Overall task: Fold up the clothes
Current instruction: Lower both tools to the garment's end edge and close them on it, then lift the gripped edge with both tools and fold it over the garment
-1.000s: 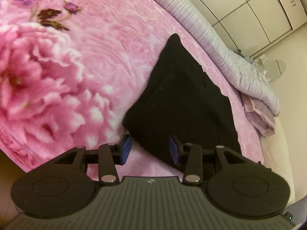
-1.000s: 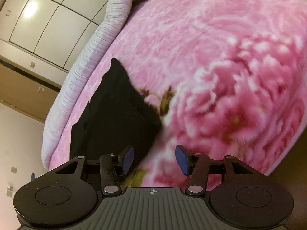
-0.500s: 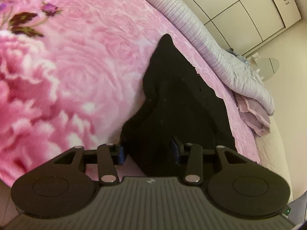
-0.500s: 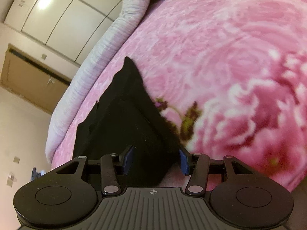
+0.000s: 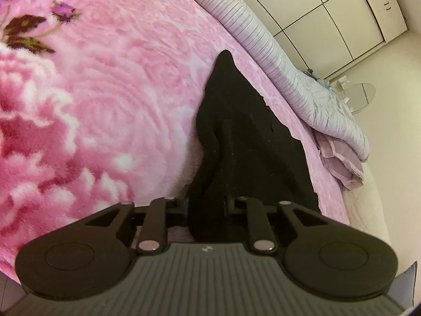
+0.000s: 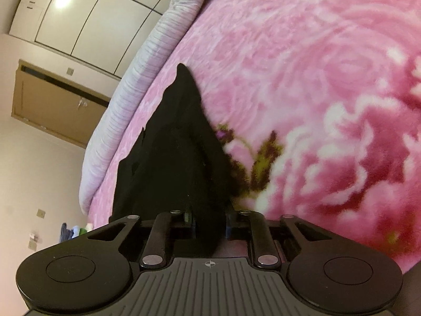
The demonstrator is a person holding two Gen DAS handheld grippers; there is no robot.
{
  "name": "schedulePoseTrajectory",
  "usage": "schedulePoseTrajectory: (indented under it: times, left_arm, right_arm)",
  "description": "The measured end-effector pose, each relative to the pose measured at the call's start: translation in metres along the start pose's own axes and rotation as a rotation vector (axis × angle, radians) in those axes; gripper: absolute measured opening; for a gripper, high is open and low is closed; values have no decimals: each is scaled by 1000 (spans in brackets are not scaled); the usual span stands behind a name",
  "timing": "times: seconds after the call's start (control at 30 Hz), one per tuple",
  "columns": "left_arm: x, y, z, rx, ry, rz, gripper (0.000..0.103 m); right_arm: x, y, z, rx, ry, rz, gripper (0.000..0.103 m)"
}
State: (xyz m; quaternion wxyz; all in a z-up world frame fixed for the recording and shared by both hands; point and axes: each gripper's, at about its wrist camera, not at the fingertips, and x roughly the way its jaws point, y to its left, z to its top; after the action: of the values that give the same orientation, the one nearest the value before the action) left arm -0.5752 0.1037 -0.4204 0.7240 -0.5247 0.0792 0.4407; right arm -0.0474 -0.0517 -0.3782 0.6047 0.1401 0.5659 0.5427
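A: Pink floral blanket (image 5: 110,110); on it, a black garment (image 5: 244,142) is spread, near the rolled duvet (image 5: 265,52).

B: Grippers?

A: Left gripper (image 5: 206,206) and right gripper (image 6: 209,221) are closing, near-edge cloth bunched between each pair.

B: Step?

A: Grasping. Next, an even lift and fold-over is likely required.

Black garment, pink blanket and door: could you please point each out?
Black garment (image 5: 244,142), left wrist view, middle of the cloth.
Pink blanket (image 6: 302,60), right wrist view, bare rose pattern.
Door (image 6: 55,100), right wrist view, its panel.
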Motion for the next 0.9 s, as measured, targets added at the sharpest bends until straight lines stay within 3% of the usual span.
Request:
schedulePoseTrajectory:
  times: [0.33,0.7,0.9]
  left_arm:
    - [-40,-11,-15,81,-28,4,14]
    - [-136,1,-87,31,22,-1,14]
    - [-150,-24,-69,29,3,-51,14]
  right_arm:
    - [-41,9,-21,-2,-12,3,14]
    - [-134,-6,-87,15,75,-8,14]
    - [-150,16,-83,7,62,31,14]
